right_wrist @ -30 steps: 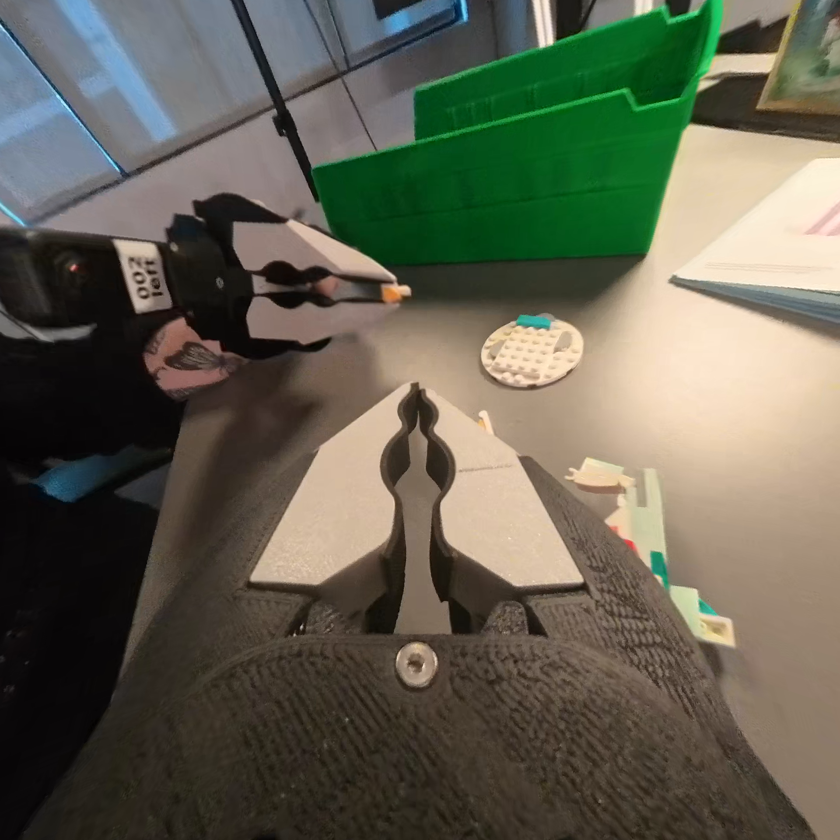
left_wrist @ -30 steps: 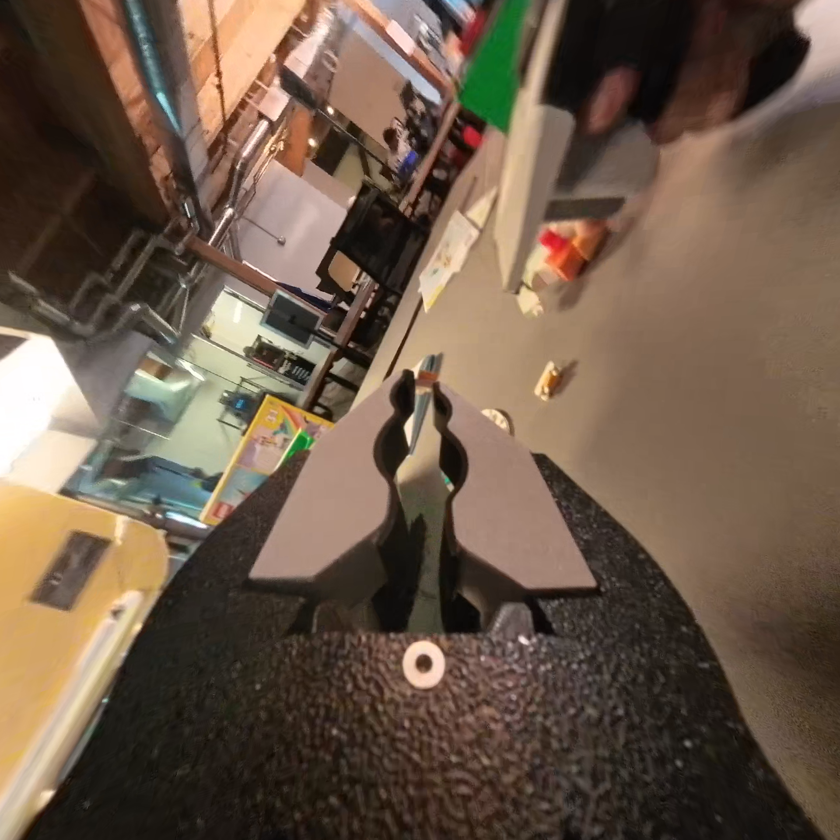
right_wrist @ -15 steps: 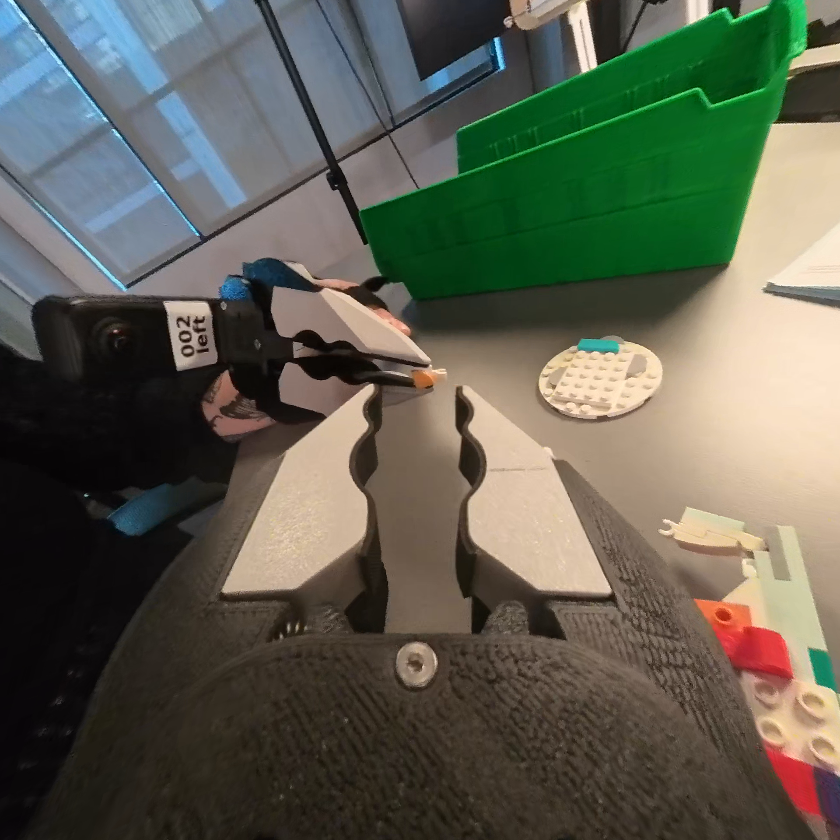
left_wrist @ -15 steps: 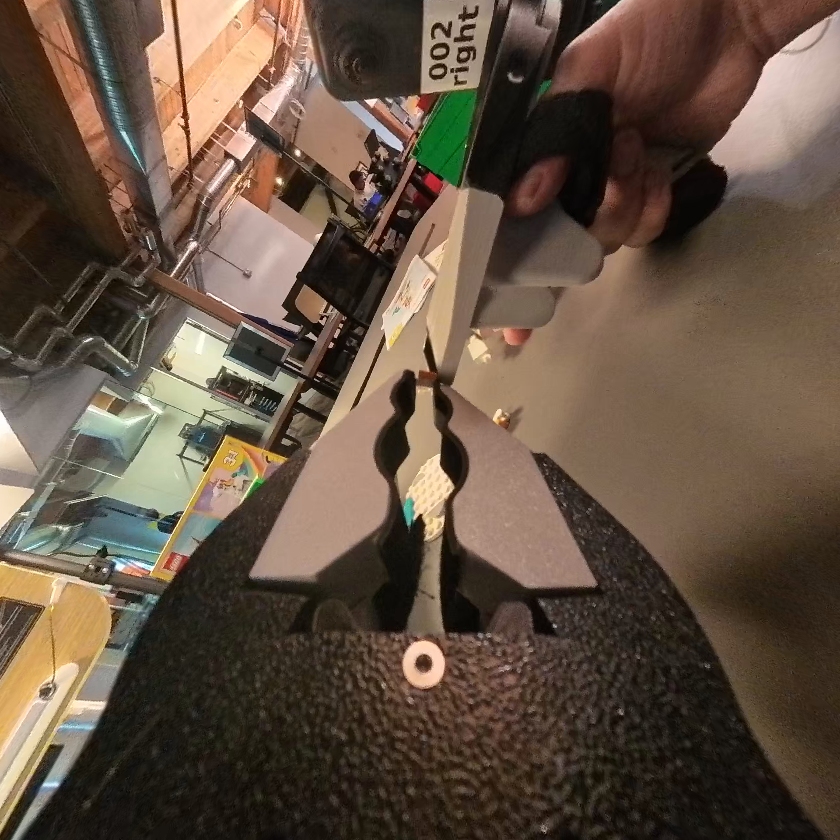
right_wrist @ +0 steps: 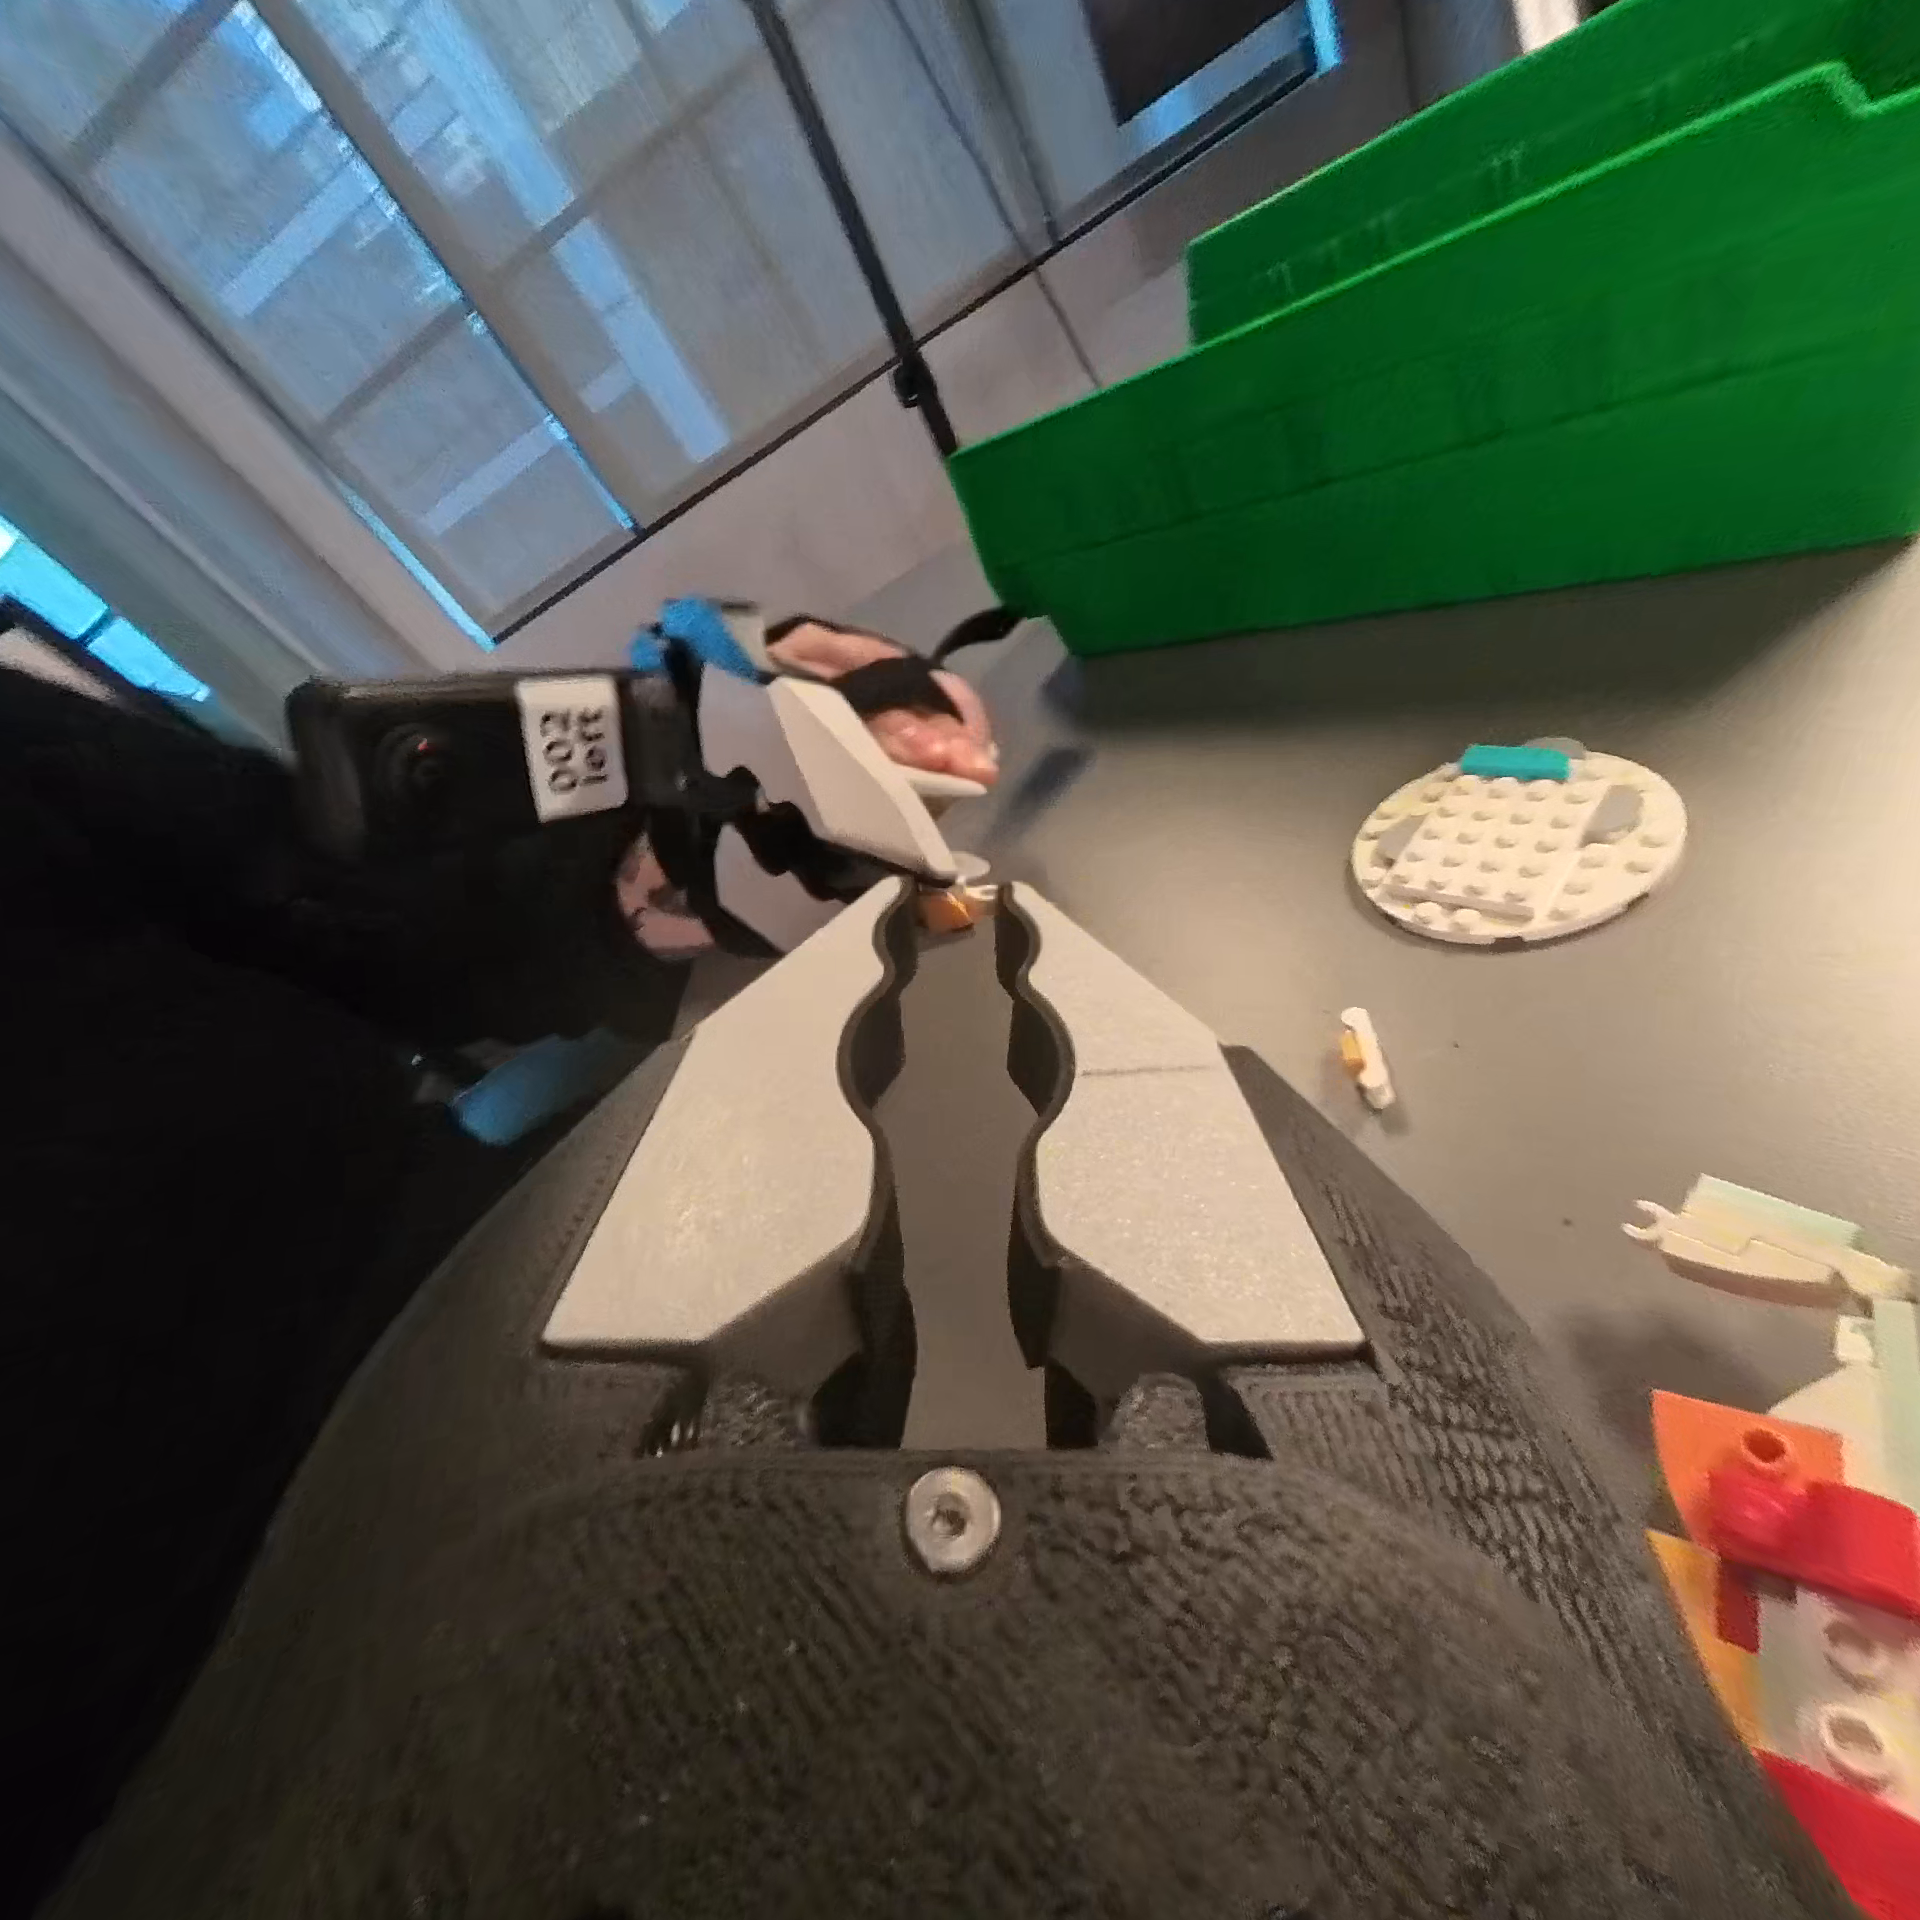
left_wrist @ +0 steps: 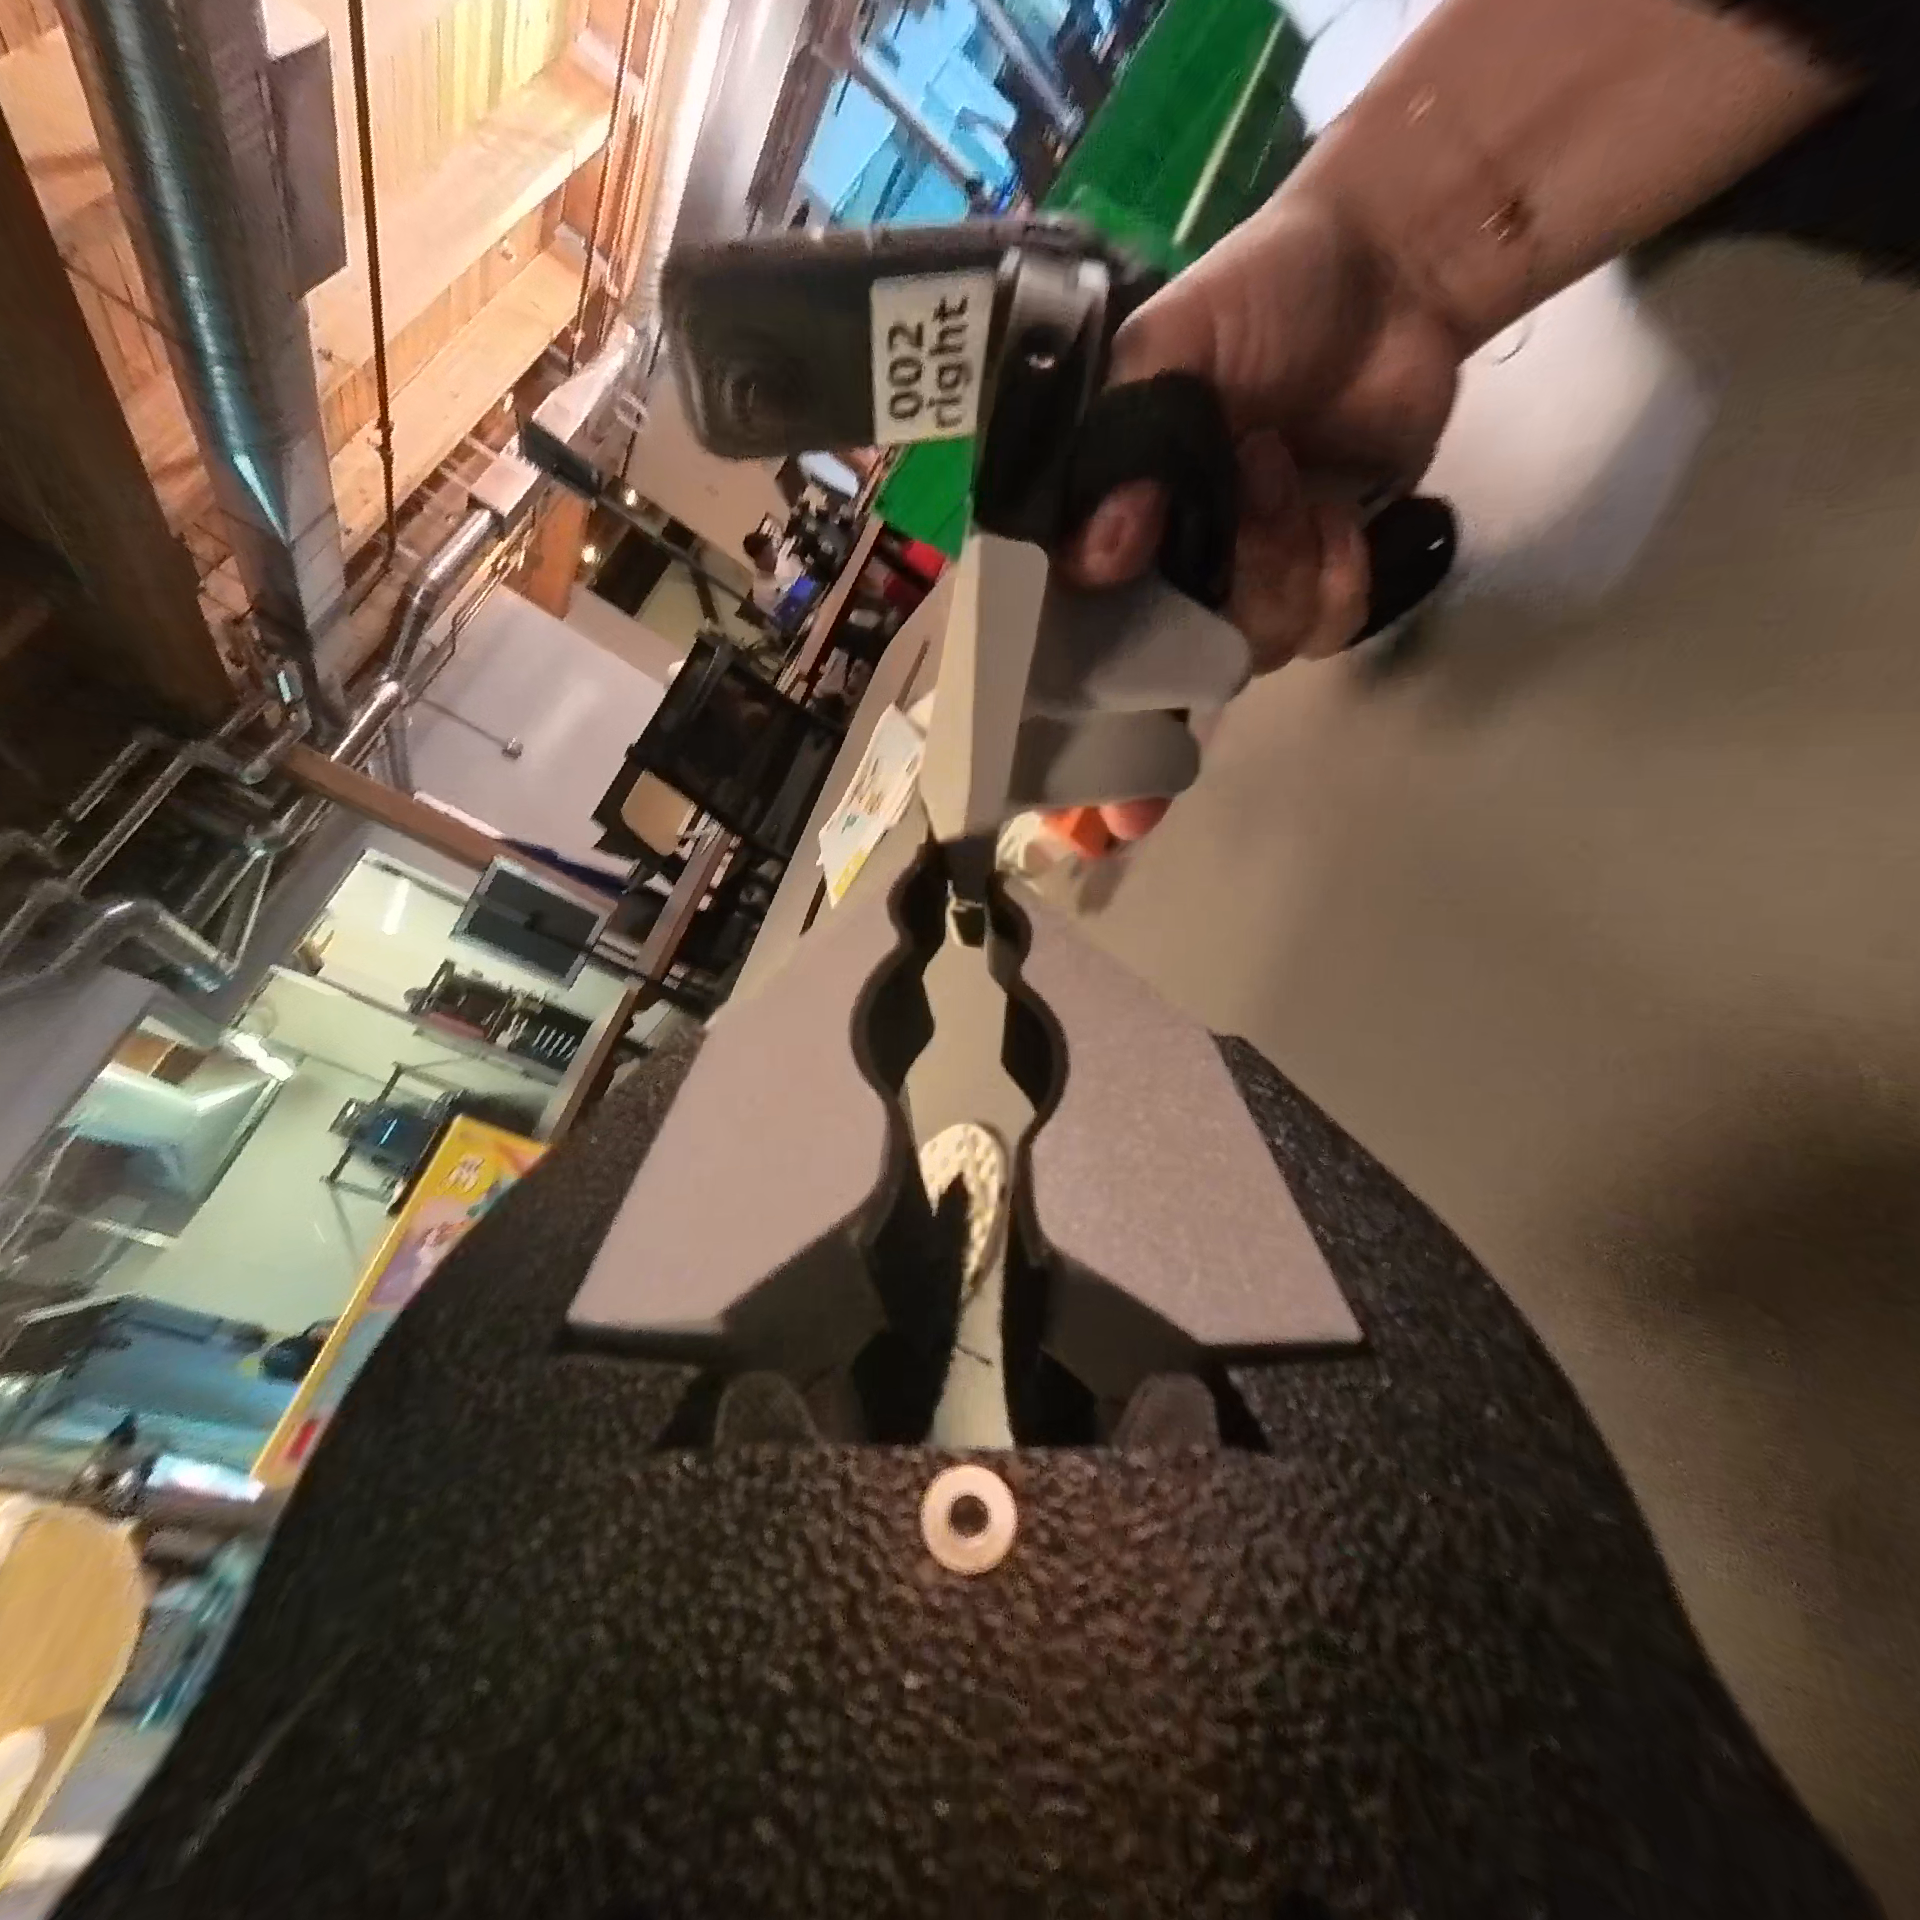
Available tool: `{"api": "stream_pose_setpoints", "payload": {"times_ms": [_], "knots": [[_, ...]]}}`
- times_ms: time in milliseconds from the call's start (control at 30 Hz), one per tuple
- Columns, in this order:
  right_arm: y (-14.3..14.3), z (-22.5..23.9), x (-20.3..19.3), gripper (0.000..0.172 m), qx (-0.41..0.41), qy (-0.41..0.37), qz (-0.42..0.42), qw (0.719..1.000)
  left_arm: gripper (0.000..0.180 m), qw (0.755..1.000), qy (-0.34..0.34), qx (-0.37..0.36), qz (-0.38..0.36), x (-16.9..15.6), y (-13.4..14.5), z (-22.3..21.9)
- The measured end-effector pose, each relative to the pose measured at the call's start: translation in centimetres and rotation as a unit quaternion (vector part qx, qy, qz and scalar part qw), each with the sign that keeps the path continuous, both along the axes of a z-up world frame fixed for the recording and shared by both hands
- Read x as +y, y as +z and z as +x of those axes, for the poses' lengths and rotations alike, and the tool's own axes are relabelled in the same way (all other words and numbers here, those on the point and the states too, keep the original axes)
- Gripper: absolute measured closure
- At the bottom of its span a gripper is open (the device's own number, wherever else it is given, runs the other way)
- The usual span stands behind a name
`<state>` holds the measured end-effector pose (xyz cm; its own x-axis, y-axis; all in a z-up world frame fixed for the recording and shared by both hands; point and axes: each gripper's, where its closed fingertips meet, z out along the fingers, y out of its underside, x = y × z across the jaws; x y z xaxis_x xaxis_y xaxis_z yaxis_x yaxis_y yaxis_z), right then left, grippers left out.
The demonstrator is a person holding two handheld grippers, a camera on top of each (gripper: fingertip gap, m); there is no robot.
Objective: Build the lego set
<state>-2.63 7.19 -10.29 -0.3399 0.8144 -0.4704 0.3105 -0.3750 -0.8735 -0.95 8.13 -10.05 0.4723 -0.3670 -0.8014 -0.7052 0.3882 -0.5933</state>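
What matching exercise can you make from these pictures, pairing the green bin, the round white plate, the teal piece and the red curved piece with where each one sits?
1. green bin
2. round white plate
3. teal piece
4. red curved piece

A. on the plate's far edge
B. lower right, nearest the camera
C. at the back of the table
D. flat on the table, in front of the bin

Pairs: 1-C, 2-D, 3-A, 4-B.

Grey tabletop (right_wrist: 1558,675) before tall daylit windows (right_wrist: 416,312) (brick wall (left_wrist: 468,208), metal ducts (left_wrist: 208,260) opposite)
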Motion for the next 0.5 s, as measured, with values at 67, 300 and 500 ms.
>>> {"api": "stream_pose_setpoints", "payload": {"times_ms": [67, 300, 500], "knots": [[-0.3, 0.7, -0.6, 0.16, -0.003, 0.033, 0.022, 0.999, 0.176, 1.0, -0.023, 0.006, -0.004, -0.5, -0.3, 0.7], [-1.7, 2.8, -1.9, 0.16, -0.036, 0.124, 0.039, 0.991, 0.174, 0.995, -0.084, 0.02, -0.043, -1.7, -1.7, 2.7], [-2.2, 4.3, -3.4, 0.16, -0.041, 0.184, 0.053, 0.981, 0.18, 0.984, -0.143, -0.012, -0.102, -3.1, -2.1, 3.8]]}}
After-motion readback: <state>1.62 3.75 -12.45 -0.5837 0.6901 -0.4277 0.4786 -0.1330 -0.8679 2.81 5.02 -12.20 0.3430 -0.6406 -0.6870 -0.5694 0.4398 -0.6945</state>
